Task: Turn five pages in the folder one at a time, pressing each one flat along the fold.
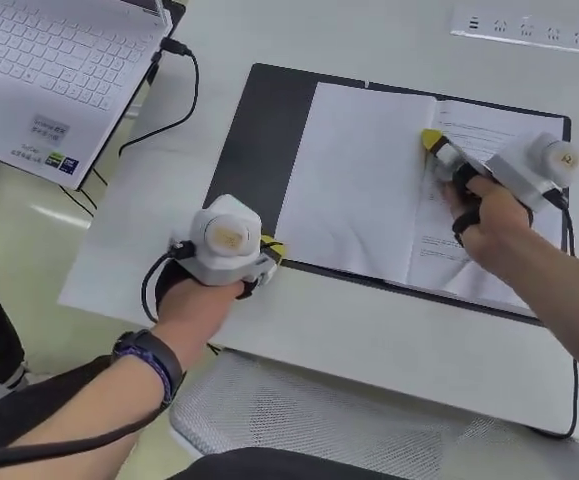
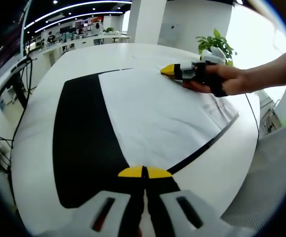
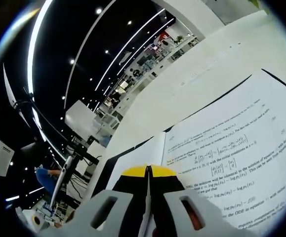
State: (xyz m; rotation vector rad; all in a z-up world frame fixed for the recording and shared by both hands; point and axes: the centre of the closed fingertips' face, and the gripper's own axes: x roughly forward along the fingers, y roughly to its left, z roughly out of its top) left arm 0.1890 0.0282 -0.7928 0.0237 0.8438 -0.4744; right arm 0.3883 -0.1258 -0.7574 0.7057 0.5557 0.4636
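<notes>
The one white table [image 1: 389,340] carries one open black flat folder [image 1: 254,140] showing one blank white sheet [image 1: 354,180] and one printed page [image 1: 489,125], one white laptop [image 1: 49,70], one white power strip [image 1: 529,30], and two white yellow-tipped handheld grippers, the left gripper [image 1: 272,249] and the right gripper [image 1: 432,142].

White laptop [image 1: 59,60] at upper left, black cable [image 1: 197,90] plugged into it, white power strip [image 1: 529,32] at upper right, green plant [image 2: 216,40] beyond.
</notes>
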